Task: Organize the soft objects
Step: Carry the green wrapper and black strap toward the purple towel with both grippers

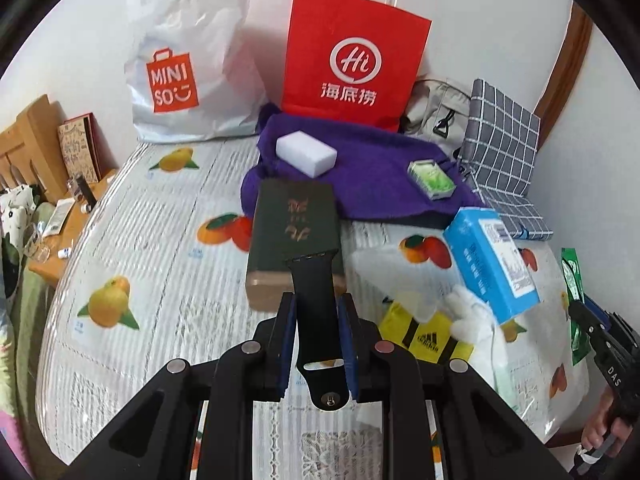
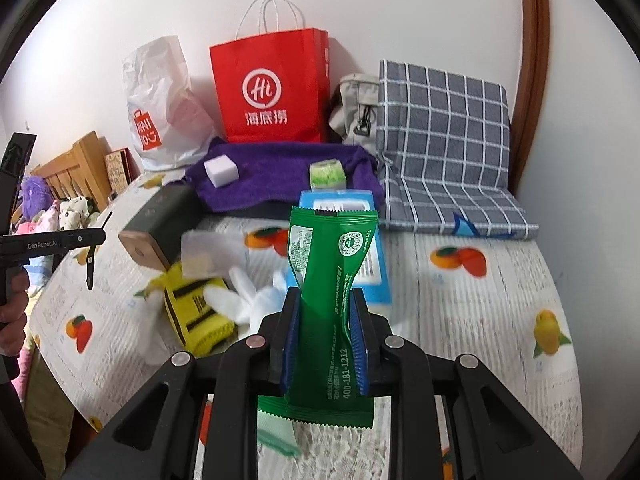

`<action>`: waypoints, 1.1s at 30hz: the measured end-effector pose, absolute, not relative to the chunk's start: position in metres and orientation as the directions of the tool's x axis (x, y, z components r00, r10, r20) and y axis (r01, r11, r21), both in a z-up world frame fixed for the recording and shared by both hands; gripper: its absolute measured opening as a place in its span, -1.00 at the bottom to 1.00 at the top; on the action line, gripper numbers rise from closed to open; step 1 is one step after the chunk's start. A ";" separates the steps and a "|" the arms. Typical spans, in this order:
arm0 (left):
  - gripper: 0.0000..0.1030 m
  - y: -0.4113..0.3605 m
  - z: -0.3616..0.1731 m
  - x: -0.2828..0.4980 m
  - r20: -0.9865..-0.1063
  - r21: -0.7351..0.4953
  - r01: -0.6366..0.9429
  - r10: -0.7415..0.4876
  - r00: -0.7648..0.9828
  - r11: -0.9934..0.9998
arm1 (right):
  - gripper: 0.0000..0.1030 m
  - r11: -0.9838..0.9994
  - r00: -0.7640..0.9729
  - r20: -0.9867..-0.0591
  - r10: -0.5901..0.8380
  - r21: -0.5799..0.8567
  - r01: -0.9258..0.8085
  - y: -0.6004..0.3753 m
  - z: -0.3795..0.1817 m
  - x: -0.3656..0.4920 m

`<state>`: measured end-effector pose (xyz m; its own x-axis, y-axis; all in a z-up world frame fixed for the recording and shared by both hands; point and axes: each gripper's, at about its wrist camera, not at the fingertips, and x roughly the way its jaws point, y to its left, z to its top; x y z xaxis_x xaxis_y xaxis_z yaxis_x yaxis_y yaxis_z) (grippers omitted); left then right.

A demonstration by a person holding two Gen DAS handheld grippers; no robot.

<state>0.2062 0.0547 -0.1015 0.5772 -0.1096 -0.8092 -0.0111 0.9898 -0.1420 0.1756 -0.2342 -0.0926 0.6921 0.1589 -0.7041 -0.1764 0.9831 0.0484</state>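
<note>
So the left gripper [image 1: 316, 320] has its jaws nearly closed around a black watch strap [image 1: 314, 304], pads pressing on both edges, strap sticking up and away from the camera with its pin end close to the lens. The right gripper [image 2: 325, 320] is pinched tight on a green foil packet [image 2: 332, 280]; the packet stands tall between the blue pads, and its crimped bottom edge hangs below them.

Both are held above a table [image 1: 160, 240] with a fruit-print cover. On it, right past the strap, sits a dark green box [image 1: 296, 236]. Near right of that there's a pile: a yellow sock [image 1: 424, 336], something white and fluffy [image 1: 472, 316], and a light blue tissue pack [image 1: 490, 260] leaning on it.

Farther back lies a purple towel [image 1: 372, 176] with a white sponge block [image 1: 306, 154] on its left part and a small green-and-clear box [image 1: 432, 180] on its right. Against the far wall: a white MINISO bag [image 1: 176, 76], a red paper bag [image 1: 352, 60], a beige pouch [image 1: 436, 108], then a grey checked cushion [image 1: 500, 148] at far right.
</note>
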 end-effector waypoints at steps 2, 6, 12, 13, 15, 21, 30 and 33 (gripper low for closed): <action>-0.61 0.054 -0.098 0.212 -0.807 -0.147 -0.007 -0.116 0.580 0.989 | -0.55 0.983 0.699 -0.697 0.161 0.051 -0.175 -0.232 -0.087 0.184; -0.61 0.052 -0.090 0.226 -0.802 -0.145 0.000 -0.118 0.585 0.989 | -0.55 0.983 0.702 -0.692 0.170 0.065 -0.175 -0.231 -0.081 0.203; -0.61 0.052 -0.080 0.249 -0.794 -0.148 0.011 -0.126 0.595 0.989 | -0.55 0.980 0.705 -0.685 0.184 0.076 -0.182 -0.227 -0.073 0.227; -0.61 0.052 -0.079 0.254 -0.793 -0.151 0.013 -0.129 0.595 0.988 | -0.55 0.980 0.707 -0.683 0.184 0.074 -0.183 -0.226 -0.072 0.231; -0.61 0.052 -0.077 0.261 -0.792 -0.153 0.017 -0.133 0.596 0.988 | -0.55 0.980 0.711 -0.679 0.184 0.072 -0.185 -0.224 -0.069 0.239; -0.61 0.055 -0.074 0.287 -0.786 -0.168 0.017 -0.144 0.601 0.986 | -0.55 0.979 0.714 -0.675 0.188 0.068 -0.193 -0.218 -0.066 0.267; -0.61 0.062 -0.078 0.332 -0.789 -0.194 0.003 -0.158 0.593 0.981 | -0.55 0.971 0.685 -0.697 0.214 0.079 -0.224 -0.207 -0.076 0.317; -0.61 0.063 -0.082 0.348 -0.792 -0.188 0.001 -0.152 0.591 0.982 | -0.55 0.970 0.677 -0.703 0.217 0.080 -0.228 -0.204 -0.080 0.334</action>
<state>0.3478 0.0629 -0.0816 0.5914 -0.1518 -0.7919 0.0007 0.9822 -0.1878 0.3341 -0.2042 -0.0803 0.6768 0.2170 -0.7035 -0.2283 0.9703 0.0797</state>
